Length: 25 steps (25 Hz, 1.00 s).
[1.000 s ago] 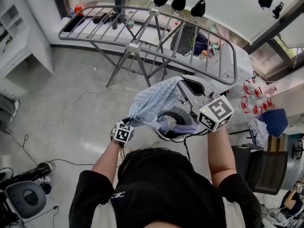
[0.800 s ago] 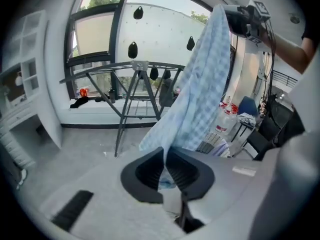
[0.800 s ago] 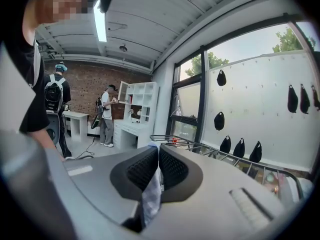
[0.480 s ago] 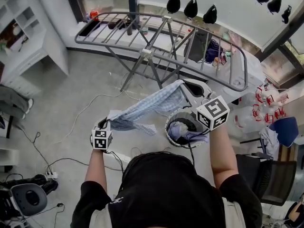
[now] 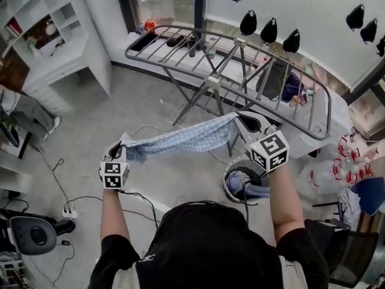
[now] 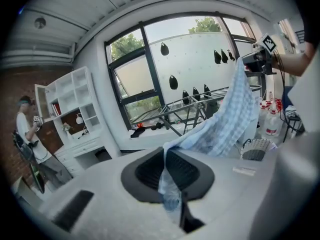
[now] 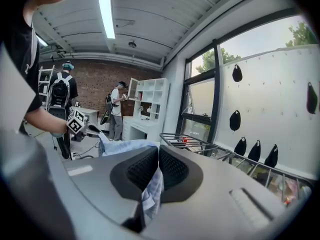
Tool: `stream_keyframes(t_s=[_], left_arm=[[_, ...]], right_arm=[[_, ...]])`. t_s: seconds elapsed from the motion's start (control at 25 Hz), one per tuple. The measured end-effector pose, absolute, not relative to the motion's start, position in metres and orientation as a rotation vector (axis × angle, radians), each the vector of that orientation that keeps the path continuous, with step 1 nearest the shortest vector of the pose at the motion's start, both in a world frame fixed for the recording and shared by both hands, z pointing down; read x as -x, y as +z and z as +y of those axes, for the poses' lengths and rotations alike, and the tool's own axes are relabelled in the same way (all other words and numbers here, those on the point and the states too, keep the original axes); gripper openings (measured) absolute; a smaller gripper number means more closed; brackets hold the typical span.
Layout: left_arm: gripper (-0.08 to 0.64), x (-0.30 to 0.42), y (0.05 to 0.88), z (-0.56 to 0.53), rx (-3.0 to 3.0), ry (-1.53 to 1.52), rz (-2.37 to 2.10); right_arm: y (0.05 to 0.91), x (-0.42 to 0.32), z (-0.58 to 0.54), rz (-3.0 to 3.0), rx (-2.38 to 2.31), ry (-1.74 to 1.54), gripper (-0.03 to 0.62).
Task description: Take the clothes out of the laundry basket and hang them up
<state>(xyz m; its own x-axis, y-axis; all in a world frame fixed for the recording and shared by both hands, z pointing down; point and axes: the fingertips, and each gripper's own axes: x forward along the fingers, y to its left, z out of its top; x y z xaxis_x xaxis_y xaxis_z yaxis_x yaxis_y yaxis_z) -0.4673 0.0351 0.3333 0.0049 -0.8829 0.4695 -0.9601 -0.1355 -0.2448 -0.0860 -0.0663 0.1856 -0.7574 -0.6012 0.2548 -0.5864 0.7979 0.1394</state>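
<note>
Head view: at the lower left of the frame, the left gripper has its fingers pressed together on one end of a pale blue checked cloth. The cloth runs across mid-frame as a slightly sagging band, held clear of the grey floor. It is out of the basket and not yet on the metal drying rack, which crosses the upper centre behind it. At centre right, the right gripper pinches the cloth's other end. Its fingers are closed just as tightly, and a fold of fabric hangs out below them. Under that hand, at the lower right, the laundry basket stands on the floor with more clothes heaped inside.

The cloth looks thin, light and limp, so it will likely drape and bunch rather than keep any shape. A small pinch of it could slide free if the two ends are pulled hard apart. Holding it by the opposite ends, as both grippers do here, seems the right grip, since it keeps the fabric spread wide enough to lay over a rail of the rack. The slack middle would probably be the part to land on the bar first.
</note>
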Motion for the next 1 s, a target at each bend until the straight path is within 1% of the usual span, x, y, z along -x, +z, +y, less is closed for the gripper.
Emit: stream_keyframes(t_s=[0.24,0.48,0.6,0.76,1.0], left_arm=[[0.018,0.516,0.297,0.034,-2.085,0.749,-2.094],[0.018,0.549,0.28,0.03,-2.101,0.666,-2.127],[0.017,0.558,0.269,0.019,-2.161,0.641,-2.089],[0.017,0.566,0.262,0.006,-2.225,0.696,-2.051],[0.017,0.571,0.24,-0.026,-2.256,0.654,-2.095]], right_arm=[[0.193,0.116,-0.078,-2.713,-0.897,-0.064,0.018],[0.198,0.142,-0.084,-2.704,-0.916,-0.062,0.018],[0.197,0.148,-0.092,-2.69,-0.96,-0.053,0.02],[0.198,0.151,-0.099,-2.66,-1.0,-0.043,0.02],[0.195,0.147,-0.106,-2.635,-1.035,-0.05,0.02]])
